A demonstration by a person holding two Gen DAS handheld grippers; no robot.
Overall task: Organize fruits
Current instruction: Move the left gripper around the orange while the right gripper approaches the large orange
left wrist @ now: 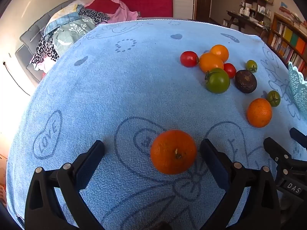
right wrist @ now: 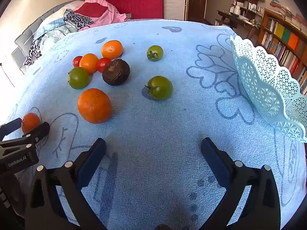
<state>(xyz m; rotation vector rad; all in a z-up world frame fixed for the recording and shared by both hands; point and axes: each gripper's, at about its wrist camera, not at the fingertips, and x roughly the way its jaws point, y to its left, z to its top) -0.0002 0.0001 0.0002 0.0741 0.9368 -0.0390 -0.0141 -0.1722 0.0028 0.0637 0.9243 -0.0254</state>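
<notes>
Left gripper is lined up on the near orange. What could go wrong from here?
1. The orange sits off-centre between the open left gripper, nearer one finger; closing may nudge it and it could roll on the towel.
2. The basket is on the far side, past the right gripper, so the carry may crowd it.

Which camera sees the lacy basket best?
The right wrist view. There the pale blue lacy basket shows most of its scalloped rim and patterned wall, sitting on the blue towel. The left wrist view catches only a sliver of the basket at its right edge.
</notes>
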